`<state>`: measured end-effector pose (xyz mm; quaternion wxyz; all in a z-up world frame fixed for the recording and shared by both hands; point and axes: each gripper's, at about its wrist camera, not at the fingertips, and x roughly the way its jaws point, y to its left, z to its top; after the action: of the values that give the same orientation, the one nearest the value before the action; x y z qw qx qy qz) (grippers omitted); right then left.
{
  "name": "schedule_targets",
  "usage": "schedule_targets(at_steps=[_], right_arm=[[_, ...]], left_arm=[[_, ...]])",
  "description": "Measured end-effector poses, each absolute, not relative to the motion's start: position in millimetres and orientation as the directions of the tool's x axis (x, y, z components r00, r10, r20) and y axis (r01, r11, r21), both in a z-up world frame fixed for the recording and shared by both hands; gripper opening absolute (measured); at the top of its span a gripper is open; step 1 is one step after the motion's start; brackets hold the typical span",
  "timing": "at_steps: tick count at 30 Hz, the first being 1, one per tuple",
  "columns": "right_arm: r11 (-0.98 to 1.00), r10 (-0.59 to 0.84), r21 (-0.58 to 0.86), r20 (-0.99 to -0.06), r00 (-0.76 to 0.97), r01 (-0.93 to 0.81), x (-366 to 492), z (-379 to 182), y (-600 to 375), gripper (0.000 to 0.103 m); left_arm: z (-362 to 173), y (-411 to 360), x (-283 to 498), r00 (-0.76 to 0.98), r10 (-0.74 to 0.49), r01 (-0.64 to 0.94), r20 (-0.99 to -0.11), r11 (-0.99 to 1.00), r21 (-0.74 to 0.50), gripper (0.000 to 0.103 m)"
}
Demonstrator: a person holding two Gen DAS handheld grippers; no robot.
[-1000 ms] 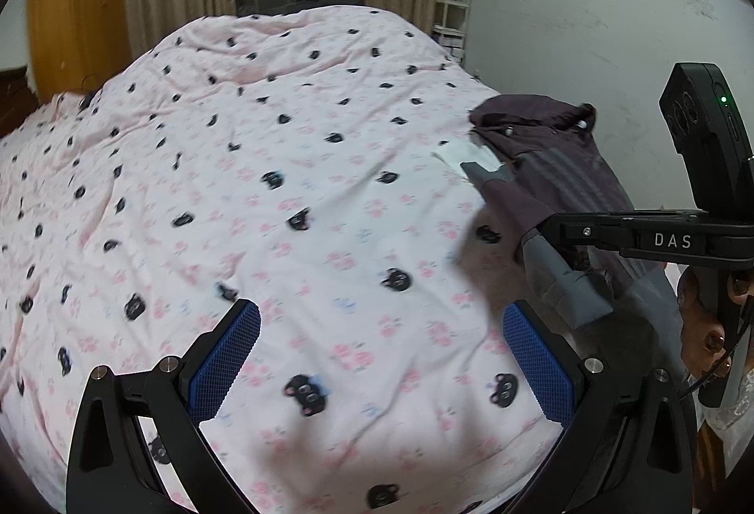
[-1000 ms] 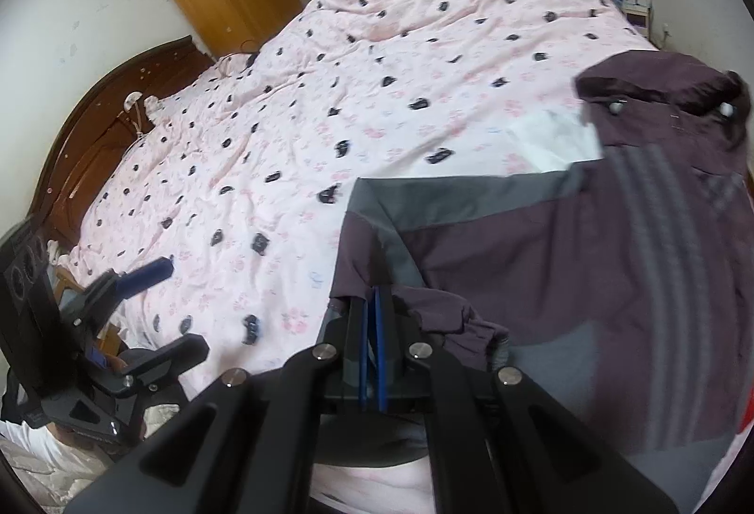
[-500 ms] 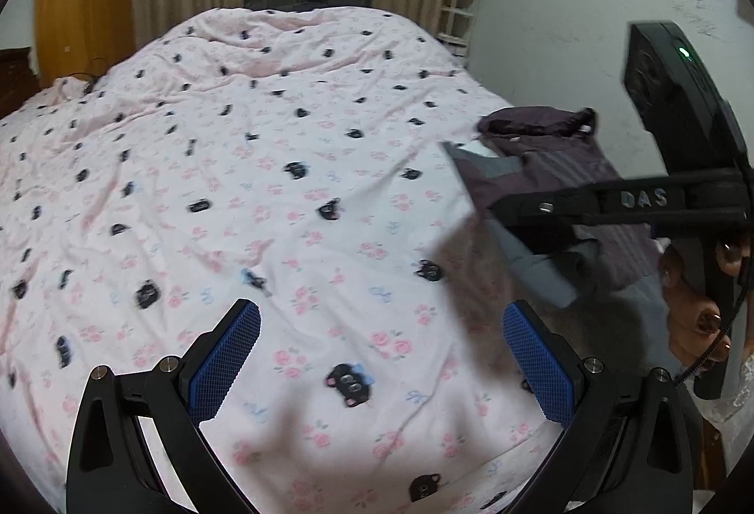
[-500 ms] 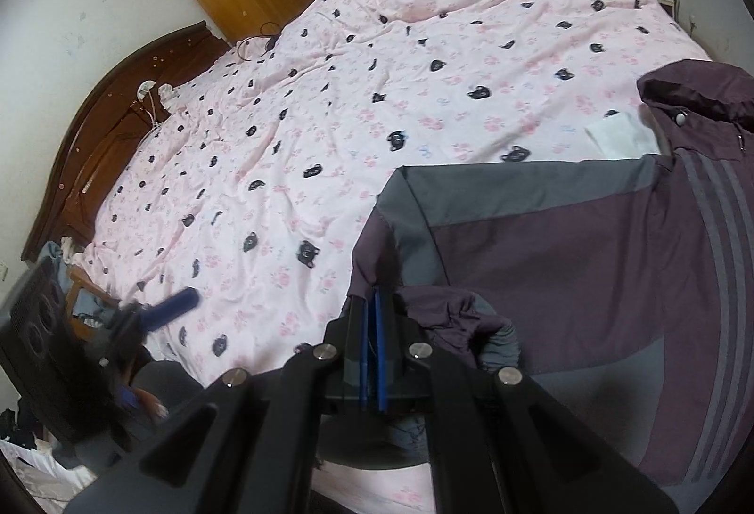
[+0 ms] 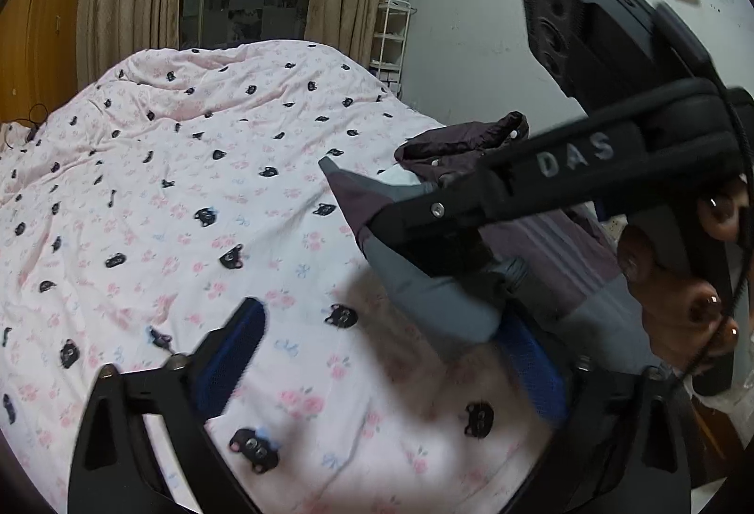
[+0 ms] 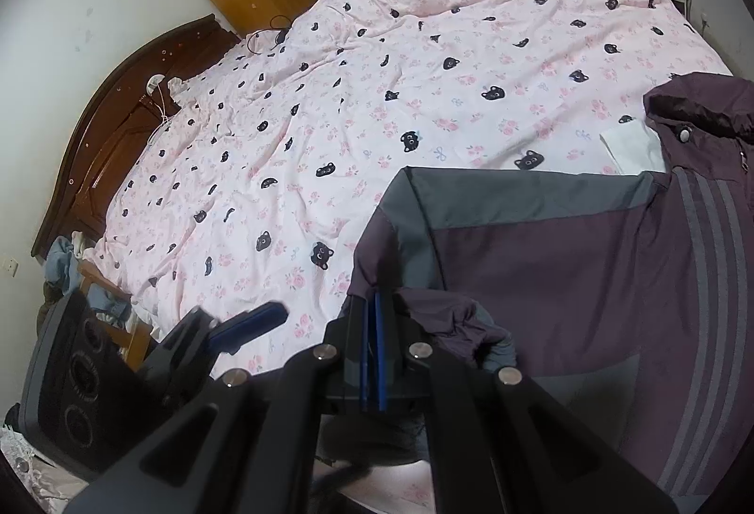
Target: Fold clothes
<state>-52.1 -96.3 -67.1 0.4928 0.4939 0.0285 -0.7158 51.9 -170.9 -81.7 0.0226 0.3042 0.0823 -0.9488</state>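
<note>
- Left wrist view: the left tongs [image 5: 377, 354] are spread over the pink quilt [image 5: 198, 203] and closing, with only quilt between the blue pads; the jacket [image 5: 542, 240] lies to their right at the bed's edge, its grey-and-plum sleeve [image 5: 414, 278] running from a far point back toward the right-hand pad [image 5: 532, 363], whether touching it I cannot tell; the right tongs' black body crosses above the sleeve, a hand [image 5: 683, 278] behind it.
- Right wrist view: the right tongs [image 6: 372, 344] are pressed together, pinching a bunched fold of the jacket [image 6: 565, 259] at its near left corner; the jacket spreads away to the right, hood [image 6: 702, 104] farthest; the left tongs [image 6: 245, 321] hover off to the left over the quilt [image 6: 377, 90], so I'd judge they must come rightward to reach the sleeve.
</note>
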Motion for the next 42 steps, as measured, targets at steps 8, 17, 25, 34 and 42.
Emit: schedule_targets(at_steps=[8, 17, 25, 34, 42], right_arm=[[-0.522, -0.676, 0.447, -0.736, -0.032, 0.727, -57.4, -69.0, -83.6, 0.003], [-0.527, -0.674, 0.441, -0.737, -0.041, 0.726, -56.9, -72.1, -79.3, 0.005], [-0.539, -0.664, 0.416, -0.745, -0.065, 0.733, -54.2, -72.7, -77.8, 0.008], [-0.583, -0.675, 0.39, -0.72, -0.159, 0.712, -59.2, -55.0, -42.7, 0.053], [-0.736, -0.549, 0.234, -0.756, -0.358, 0.635, -72.6, -51.6, 12.7, 0.053]], left_arm=[[-92.5, -153.3, 31.3, -0.762, 0.103, 0.019, -0.64, -0.984, -0.18, 0.025], [-94.2, -152.5, 31.8, -0.756, 0.103, 0.019, -0.646, -0.984, -0.179, 0.01], [-94.8, -153.2, 29.4, -0.75, 0.073, 0.038, -0.657, -0.987, -0.153, 0.009], [-94.1, -160.8, 30.0, -0.749, 0.061, 0.059, -0.659, -0.986, -0.158, 0.009], [-94.0, -166.7, 31.2, -0.755, 0.029, 0.089, -0.656, -0.985, -0.146, 0.009]])
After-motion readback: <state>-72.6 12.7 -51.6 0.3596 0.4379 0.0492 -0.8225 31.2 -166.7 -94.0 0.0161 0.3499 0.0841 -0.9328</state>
